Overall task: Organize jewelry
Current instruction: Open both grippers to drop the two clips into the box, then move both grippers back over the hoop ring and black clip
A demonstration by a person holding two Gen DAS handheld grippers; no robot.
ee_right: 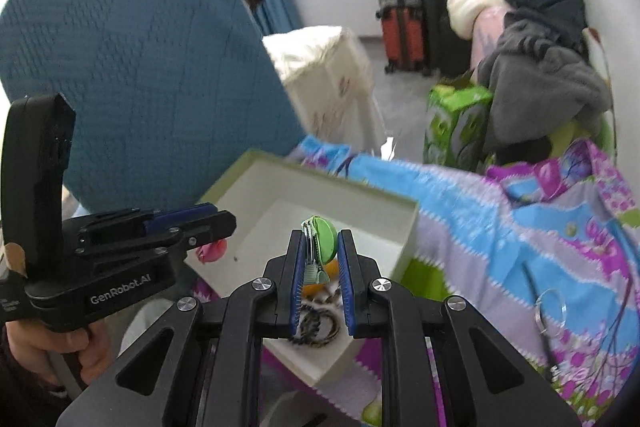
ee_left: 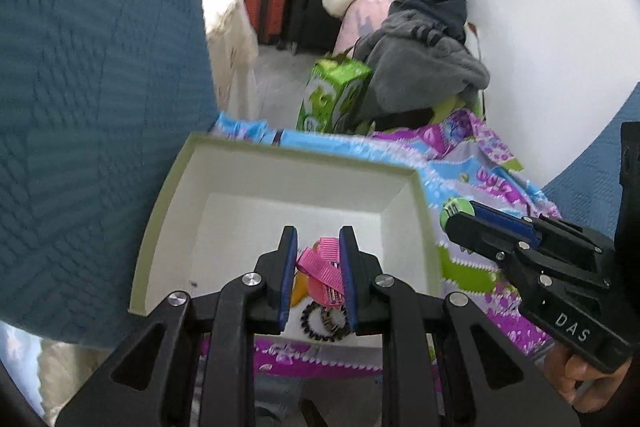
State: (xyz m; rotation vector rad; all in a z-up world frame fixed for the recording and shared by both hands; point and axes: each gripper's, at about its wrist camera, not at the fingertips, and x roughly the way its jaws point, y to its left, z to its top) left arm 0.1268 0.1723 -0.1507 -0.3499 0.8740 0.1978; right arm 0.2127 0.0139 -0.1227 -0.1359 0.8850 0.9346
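Pinching a bright pink ribbon hair clip (ee_left: 322, 269) between its blue-padded fingers, the left gripper (ee_left: 318, 267) hangs over the near part of an open white cardboard box with a pale green rim (ee_left: 160, 211). The clip's metal end shows just below the ribbon, and its loops sit squeezed between the two pads. Beneath it, on the box floor, lie a black coiled hair tie (ee_left: 320, 323) and something yellow-orange (ee_left: 300, 289) that is mostly hidden by the fingers.

The right gripper (ee_right: 320, 259) has its pads closed on a round green hair clip with a metal clasp (ee_right: 318, 243), held upright with the green disc rising above the fingertips. It too is poised over the box, above the same cluster of dark hair ties (ee_right: 316, 323) near the front corner.

From the right wrist view, the left tool comes in from the left edge, roughly level, with the person's left hand (ee_right: 52, 351) wrapped around its handle low in the frame; a bit of pink peeks out below its tip. From the left wrist view, the right tool enters from the right, angled toward the box, with the right hand (ee_left: 584, 379) gripping beneath it.

The box rests on a colourful purple, blue and green patterned blanket (ee_right: 500, 227), just beside a teal quilted cushion (ee_left: 100, 107).
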